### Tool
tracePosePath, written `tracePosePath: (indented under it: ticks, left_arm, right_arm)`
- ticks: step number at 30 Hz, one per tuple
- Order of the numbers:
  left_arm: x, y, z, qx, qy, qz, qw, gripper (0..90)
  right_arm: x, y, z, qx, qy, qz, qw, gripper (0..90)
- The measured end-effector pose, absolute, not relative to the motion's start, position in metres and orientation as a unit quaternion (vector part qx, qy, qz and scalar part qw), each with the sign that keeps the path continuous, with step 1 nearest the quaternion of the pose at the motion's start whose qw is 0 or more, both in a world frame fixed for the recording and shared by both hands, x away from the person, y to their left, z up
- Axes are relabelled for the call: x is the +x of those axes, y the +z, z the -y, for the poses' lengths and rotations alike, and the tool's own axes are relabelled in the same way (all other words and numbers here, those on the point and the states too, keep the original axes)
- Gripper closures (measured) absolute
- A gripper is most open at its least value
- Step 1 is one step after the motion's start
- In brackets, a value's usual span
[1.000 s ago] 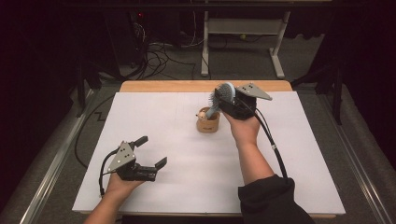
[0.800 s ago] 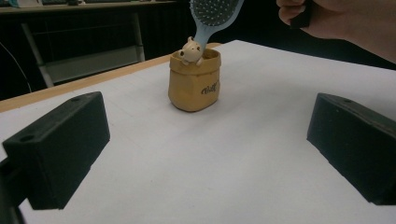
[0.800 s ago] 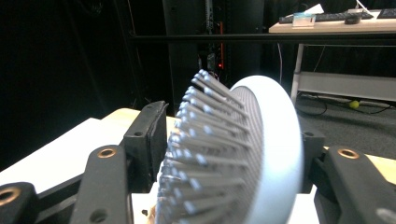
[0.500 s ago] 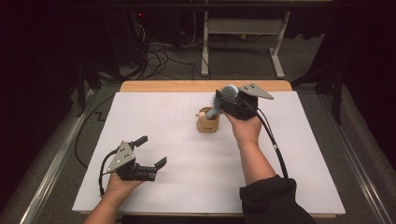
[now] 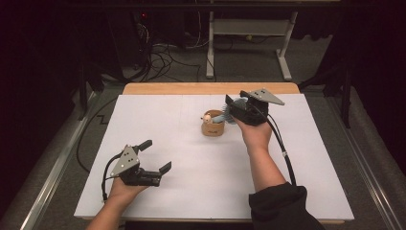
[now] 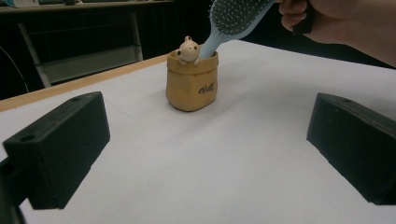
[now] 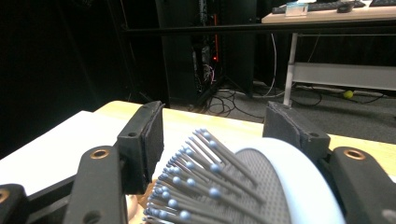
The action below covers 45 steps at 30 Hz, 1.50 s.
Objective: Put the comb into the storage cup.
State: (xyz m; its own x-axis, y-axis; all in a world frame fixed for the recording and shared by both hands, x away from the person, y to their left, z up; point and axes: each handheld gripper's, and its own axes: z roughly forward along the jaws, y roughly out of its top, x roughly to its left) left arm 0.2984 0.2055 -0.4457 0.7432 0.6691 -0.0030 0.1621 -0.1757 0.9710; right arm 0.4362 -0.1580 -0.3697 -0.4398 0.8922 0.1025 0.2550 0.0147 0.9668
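Cables and a metal frame (image 5: 249,28) lie on the floor beyond the table (image 5: 158,120), well clear of the work. Nothing stands between the left gripper (image 5: 152,157), jaws wide and empty near the table's front, and the pot (image 6: 192,80). The brush (image 6: 233,18) leans with its handle in the pot beside a small bear figure (image 6: 188,49); its head sits between the jaws of the right gripper (image 7: 212,135). Those jaws have just been opening, whether the pads press I cannot tell. Since a second ago, the brush has tipped lower.

Only the pot (image 5: 212,128) and hairbrush (image 5: 229,114) interrupt the table (image 5: 158,124)
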Motion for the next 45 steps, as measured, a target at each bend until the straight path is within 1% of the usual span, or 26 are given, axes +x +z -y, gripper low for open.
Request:
tracePosePath:
  ticks: [18,25,29,45]
  left_arm:
    - [0.298,-0.446,-0.205,0.735,0.219,-0.281,0.577,0.0]
    - [0.298,-0.446,-0.205,0.734,0.219,-0.282,0.577,0.1]
    - [0.298,-0.446,-0.205,0.735,0.219,-0.282,0.577,0.0]
    - [0.299,-0.446,-0.207,0.734,0.218,-0.286,0.577,0.0]
  right_arm:
    - [0.434,-0.376,0.163,0.445,0.542,-0.652,0.288,36.5]
    - [0.434,-0.376,0.164,0.449,0.539,-0.651,0.289,31.5]
    - [0.433,-0.376,0.165,0.448,0.538,-0.653,0.289,30.7]
    - [0.429,-0.373,0.172,0.443,0.535,-0.662,0.282,21.8]
